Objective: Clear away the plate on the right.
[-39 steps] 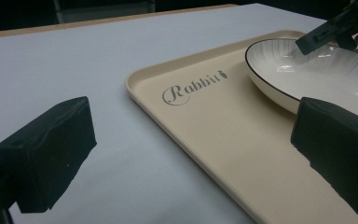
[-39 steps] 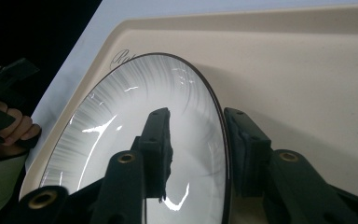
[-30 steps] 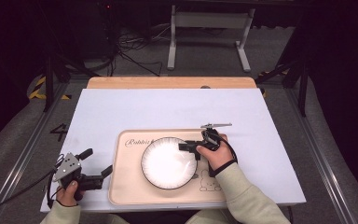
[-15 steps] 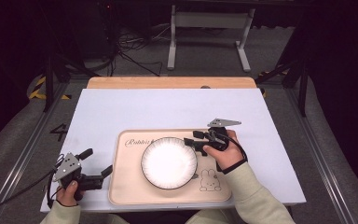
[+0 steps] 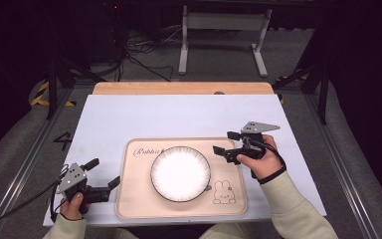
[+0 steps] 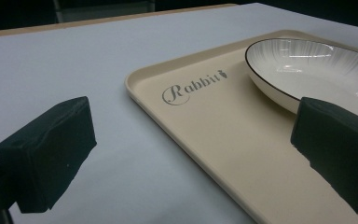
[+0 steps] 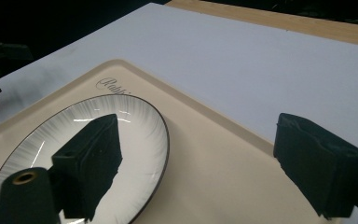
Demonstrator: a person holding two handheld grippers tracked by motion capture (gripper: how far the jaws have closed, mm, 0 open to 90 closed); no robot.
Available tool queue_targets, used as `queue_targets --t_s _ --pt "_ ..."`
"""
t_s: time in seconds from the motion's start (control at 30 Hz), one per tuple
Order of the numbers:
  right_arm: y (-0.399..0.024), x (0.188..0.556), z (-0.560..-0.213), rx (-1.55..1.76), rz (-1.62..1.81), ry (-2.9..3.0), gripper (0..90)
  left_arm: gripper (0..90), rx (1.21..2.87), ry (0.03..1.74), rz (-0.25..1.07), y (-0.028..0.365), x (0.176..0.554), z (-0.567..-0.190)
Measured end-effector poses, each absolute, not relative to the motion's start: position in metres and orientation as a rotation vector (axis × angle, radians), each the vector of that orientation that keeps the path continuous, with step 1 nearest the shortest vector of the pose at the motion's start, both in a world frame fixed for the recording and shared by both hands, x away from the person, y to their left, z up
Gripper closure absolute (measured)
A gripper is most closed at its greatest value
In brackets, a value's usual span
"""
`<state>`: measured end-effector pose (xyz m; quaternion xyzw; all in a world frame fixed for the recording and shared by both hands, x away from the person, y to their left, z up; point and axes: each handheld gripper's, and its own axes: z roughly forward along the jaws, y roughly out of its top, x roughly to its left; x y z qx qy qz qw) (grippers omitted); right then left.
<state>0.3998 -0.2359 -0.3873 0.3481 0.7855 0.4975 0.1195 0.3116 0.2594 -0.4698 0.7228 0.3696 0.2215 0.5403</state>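
While the high view shows the white plate (image 5: 180, 173) lying centred on the beige tray (image 5: 129, 199) near the worktop's (image 5: 179, 114) front edge, the left claw (image 5: 103, 173) gapes released beside the tray's left rim. Just been opening, the right claw (image 5: 226, 142) hovers released, nothing between its jaws, over the tray's right edge; its own view catches the plate's striped rim (image 7: 140, 116).

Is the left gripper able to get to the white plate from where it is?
Probably yes. The left gripper sits open beside the tray's left edge, holding nothing. Bare tray lies between it and the white plate, and the right gripper is off the plate's right side.
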Motion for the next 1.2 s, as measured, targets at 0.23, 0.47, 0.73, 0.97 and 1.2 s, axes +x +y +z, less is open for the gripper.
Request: queue_targets --t_s 0.23,0.47,0.73,0.97,1.2 --pt "-0.258 0.394 -0.386 1.019 1.472 2.243 6.6 0.4 1.715 0.877 0.522 0.259 0.312 -0.47" --pt "-0.284 0.389 -0.39 1.032 1.489 2.195 4.6 0.4 1.716 0.879 0.523 0.26 0.312 -0.47" --pt "-0.306 0.381 -0.405 1.051 1.451 2.15 4.6 0.4 1.713 0.881 0.523 0.26 0.312 -0.47" --pt "-0.325 0.377 -0.422 1.088 1.448 2.111 4.5 0.4 1.716 0.878 0.524 0.26 0.312 -0.47" --pt "-0.336 0.374 -0.436 1.104 1.456 2.077 4.4 0.4 1.715 0.879 0.523 0.26 0.312 -0.47"
